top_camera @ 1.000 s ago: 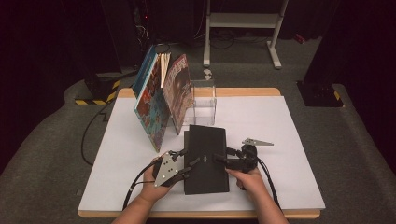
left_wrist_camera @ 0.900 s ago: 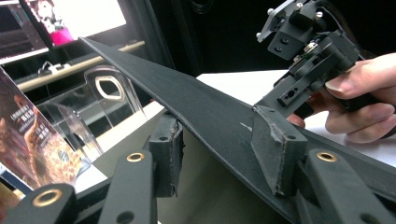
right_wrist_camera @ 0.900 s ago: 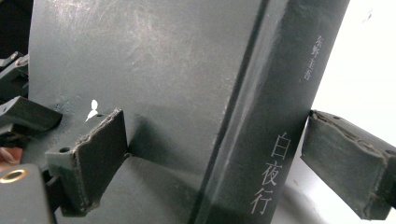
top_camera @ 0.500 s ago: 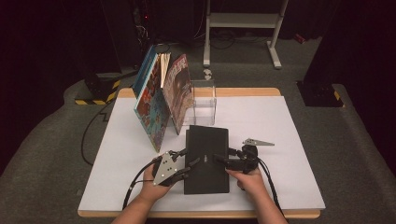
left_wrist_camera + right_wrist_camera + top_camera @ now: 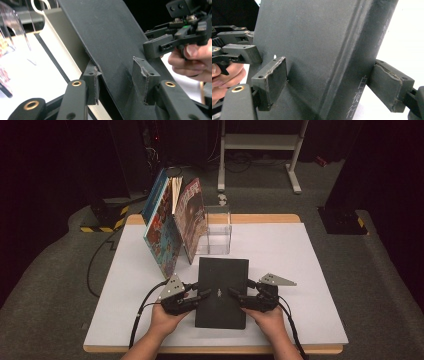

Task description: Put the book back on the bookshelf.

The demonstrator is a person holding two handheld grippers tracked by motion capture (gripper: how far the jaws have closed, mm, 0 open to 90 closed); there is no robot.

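Black book [image 5: 221, 292]: flat on the white table [image 5: 300, 260], near its front edge, spine toward the right side, between both hands.
Book's left edge: cover lifted a little off the page block, seen in the left gripper view [image 5: 107, 42]; pale page edges visible beneath.
Left tongs [image 5: 202, 295]: partly parted, jaws just closing in; one pad [image 5: 91, 80] under the raised cover edge, the other pad [image 5: 142, 75] on top of the cover; firm pinch or not, cannot tell.
Right tongs [image 5: 235, 295]: wide apart, jaws just narrowing slightly; one pad [image 5: 273, 80] lying on the cover, the other pad [image 5: 390, 85] outside the spine; book's spine edge [image 5: 352, 65] between them, outer pad right at the spine, not visibly squeezed.
Open room: bare table to the right of the book and behind it on the right; narrow strip of table between book and front edge.
Clear box [image 5: 216, 230]: transparent, just behind the book's far edge, close to it.
Standing books [image 5: 172, 227]: colourful, leaning, at the far left of the book, beside the clear box; nearest obstacle toward the left rear.
Beyond the table: dark floor, white frame [image 5: 260, 150] farther back.
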